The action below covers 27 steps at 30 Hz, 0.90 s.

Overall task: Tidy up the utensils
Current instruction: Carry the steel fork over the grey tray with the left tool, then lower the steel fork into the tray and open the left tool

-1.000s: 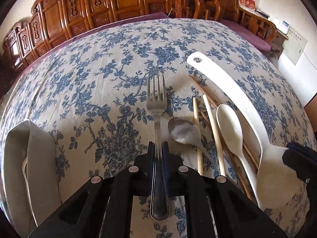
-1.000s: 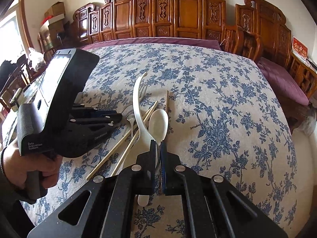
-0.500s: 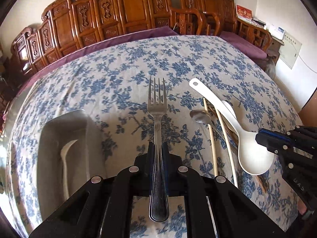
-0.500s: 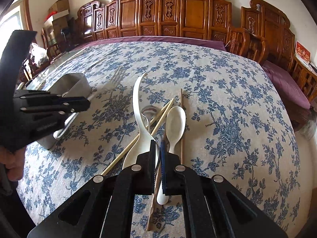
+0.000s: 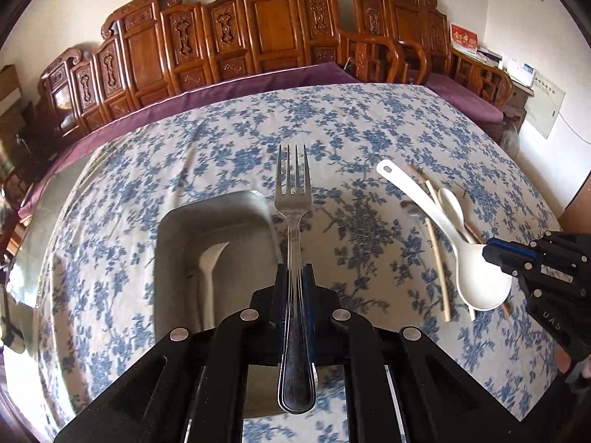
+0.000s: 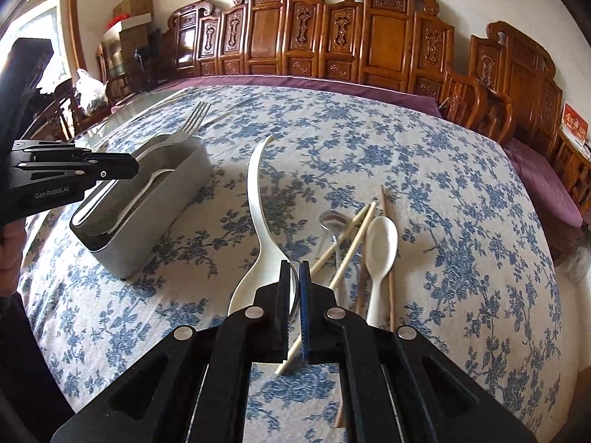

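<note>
Gripping a fork (image 5: pixel 293 199), the left gripper (image 5: pixel 294 277) hovers over the gray bin (image 5: pixel 173 229); right gripper (image 6: pixel 293 277) closed, empty.

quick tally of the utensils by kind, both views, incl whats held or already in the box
metal fork: 1, held in the left gripper
white ladle: 1
white spoons: 2, one on the cloth, one in the grey box
metal spoon: 1
chopsticks: 4 as far as I can tell; they overlap
Total: about 9 utensils

black hand-held gripper (image 5: pixel 294 277), blue pads, silver screws
</note>
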{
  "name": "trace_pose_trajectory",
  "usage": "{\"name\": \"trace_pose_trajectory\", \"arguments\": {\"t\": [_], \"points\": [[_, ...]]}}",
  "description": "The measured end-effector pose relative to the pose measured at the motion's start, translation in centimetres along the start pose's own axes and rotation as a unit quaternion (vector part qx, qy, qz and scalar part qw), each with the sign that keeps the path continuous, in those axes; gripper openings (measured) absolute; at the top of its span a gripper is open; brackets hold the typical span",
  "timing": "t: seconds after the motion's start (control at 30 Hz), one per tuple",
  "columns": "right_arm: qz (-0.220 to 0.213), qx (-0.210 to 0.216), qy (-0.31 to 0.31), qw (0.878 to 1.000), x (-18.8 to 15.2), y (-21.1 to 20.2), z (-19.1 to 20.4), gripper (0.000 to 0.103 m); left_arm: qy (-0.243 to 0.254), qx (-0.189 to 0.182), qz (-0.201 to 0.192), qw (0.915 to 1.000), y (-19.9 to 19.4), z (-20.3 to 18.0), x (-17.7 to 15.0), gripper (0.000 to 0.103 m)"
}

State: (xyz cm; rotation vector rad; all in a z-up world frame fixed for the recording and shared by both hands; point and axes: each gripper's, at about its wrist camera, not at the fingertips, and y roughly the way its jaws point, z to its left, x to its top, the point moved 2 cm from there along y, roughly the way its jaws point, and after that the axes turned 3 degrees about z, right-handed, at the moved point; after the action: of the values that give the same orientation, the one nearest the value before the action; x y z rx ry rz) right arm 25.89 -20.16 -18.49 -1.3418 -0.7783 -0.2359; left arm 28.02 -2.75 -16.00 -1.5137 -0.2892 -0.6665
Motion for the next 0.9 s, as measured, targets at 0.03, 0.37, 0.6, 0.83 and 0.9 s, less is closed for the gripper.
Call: {"name": "trace_pose_trajectory", "arguments": {"t": [0.03,0.37,0.6,0.83,0.9], "points": [[-0.001,0.001,-0.003,1.000,0.1,0.0,0.3,0.006,-0.001,0.002,0.001,1.0000,0.0,0.6,-0.3,0.007],[0.004,0.007,-0.018,1.000,0.2,0.5,2.3,0.006,-0.031,-0.002,0.019,0.9993,1.8,4.5,-2.9,0.007],[0.011,0.002,-0.030,1.000,0.7,1.1,3.5,0.006,-0.048,-0.009,0.031,0.9984,3.4,6.0,-3.3,0.007],[0.010,0.002,-0.027,1.000,2.2,1.2,4.8,0.006,-0.067,-0.018,0.044,0.9967,4.9,7.5,-3.3,0.007],[0.010,0.004,-0.026,1.000,2.5,1.3,5.4,0.006,-0.070,-0.019,0.049,0.9961,5.3,7.8,-3.5,0.007]]}}
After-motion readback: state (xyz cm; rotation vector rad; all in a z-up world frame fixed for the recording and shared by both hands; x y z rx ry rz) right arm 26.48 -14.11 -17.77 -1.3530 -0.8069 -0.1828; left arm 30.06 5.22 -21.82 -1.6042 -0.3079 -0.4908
